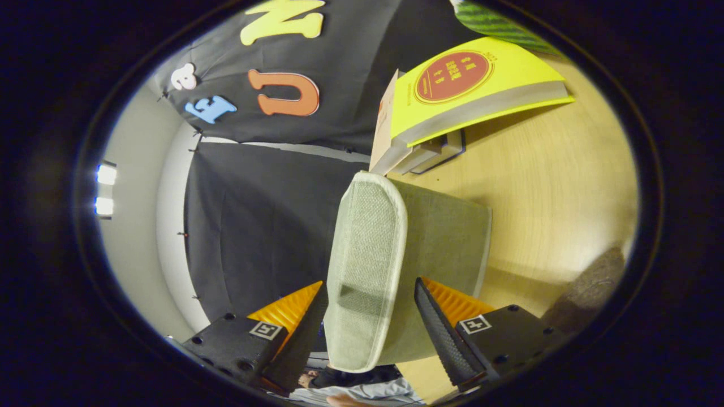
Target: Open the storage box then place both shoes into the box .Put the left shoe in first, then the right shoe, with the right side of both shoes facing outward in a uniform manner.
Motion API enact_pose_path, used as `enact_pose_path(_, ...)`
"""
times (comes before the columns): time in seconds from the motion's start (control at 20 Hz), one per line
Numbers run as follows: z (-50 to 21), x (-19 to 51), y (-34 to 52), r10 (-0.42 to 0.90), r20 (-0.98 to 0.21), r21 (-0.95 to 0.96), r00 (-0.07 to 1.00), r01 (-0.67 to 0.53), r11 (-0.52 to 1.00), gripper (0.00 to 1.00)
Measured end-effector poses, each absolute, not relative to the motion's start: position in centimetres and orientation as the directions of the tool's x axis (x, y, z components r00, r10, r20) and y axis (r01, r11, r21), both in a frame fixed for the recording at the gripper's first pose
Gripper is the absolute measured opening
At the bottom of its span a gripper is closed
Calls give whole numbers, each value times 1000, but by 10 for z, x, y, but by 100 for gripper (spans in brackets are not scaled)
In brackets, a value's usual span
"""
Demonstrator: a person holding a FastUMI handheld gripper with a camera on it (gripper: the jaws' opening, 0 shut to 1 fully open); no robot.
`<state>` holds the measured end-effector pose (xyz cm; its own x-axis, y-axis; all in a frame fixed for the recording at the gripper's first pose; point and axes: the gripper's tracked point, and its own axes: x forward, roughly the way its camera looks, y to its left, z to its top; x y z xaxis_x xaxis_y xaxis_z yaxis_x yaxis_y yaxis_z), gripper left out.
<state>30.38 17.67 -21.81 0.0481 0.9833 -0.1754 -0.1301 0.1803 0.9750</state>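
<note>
The view is rolled on its side, so the wooden table rises on the right. The storage box, of grey-green fabric, stands on it with its woven lid facing the black cloth side. My gripper straddles the lid's near end. One finger lies against the lid's outer rim. The other finger rests against the lid's underside, where it meets the box wall. The lid looks pinched between them. A dark, fuzzy shape lies on the table beyond the box; I cannot tell what it is.
A yellow book tops a small stack of books on the table just past the box. A green striped thing lies farther off. A person's hand and sleeve show below the fingers.
</note>
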Motion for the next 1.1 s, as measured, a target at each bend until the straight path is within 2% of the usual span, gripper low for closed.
enact_pose_path(0.05,-219,300,178,983,-178,973,37,-145,182,94)
enact_pose_path(0.25,-214,312,169,971,-187,964,147,-165,210,57)
enact_pose_path(0.3,-210,312,165,972,-175,967,158,-159,200,51)
enact_pose_path(0.35,-205,310,160,971,-165,969,173,-156,192,33)
enact_pose_path(0.45,-194,306,157,969,-156,968,193,-165,189,16)
enact_pose_path(0.55,-188,307,156,951,-191,956,241,-174,236,8)
enact_pose_path(0.9,-111,282,180,931,-213,913,297,-280,298,6)
enact_pose_path(1.1,-81,275,208,915,-251,894,317,-287,344,6)
